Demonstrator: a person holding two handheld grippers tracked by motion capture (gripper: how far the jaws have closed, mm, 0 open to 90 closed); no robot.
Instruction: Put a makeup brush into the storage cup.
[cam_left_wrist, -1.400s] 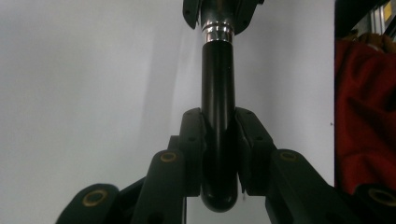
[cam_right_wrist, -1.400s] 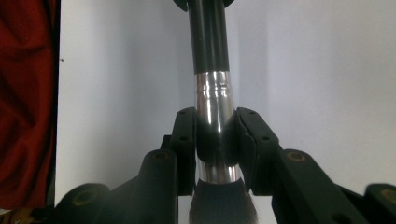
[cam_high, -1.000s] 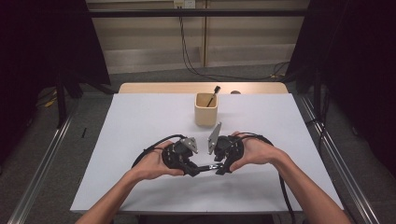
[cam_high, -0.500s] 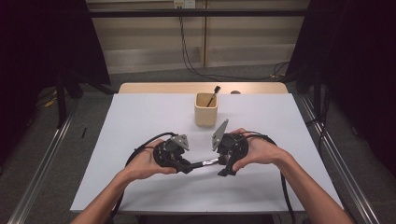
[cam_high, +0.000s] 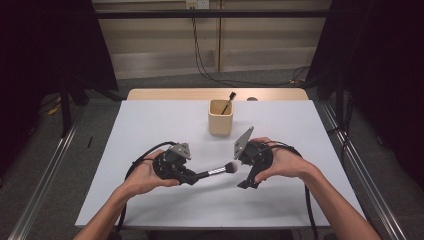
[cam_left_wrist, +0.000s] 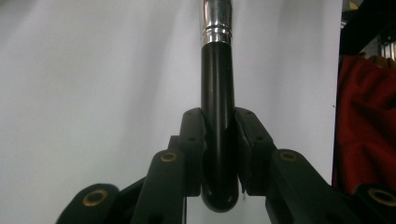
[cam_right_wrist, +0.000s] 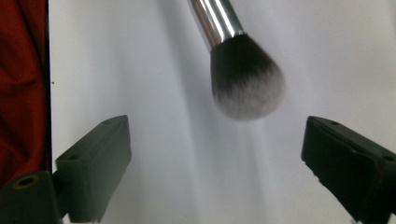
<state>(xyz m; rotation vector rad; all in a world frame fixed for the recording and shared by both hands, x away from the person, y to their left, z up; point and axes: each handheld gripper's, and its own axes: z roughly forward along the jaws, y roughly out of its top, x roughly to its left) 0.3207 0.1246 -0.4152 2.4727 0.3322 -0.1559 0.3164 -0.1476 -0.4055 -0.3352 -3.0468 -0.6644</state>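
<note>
The left gripper (cam_high: 192, 176) pinches the black handle of a makeup brush (cam_high: 216, 172), which hangs above the white table (cam_high: 150, 125) at about six o'clock from the wooden cup (cam_high: 220, 117). The left gripper view shows that handle (cam_left_wrist: 217, 116) clamped between both jaws. The right gripper (cam_high: 248, 183) has just been opening; its own view shows its jaws spread wide, bristles (cam_right_wrist: 246, 77) between them, untouched. A second brush (cam_high: 229, 102) leans in the cup.
</note>
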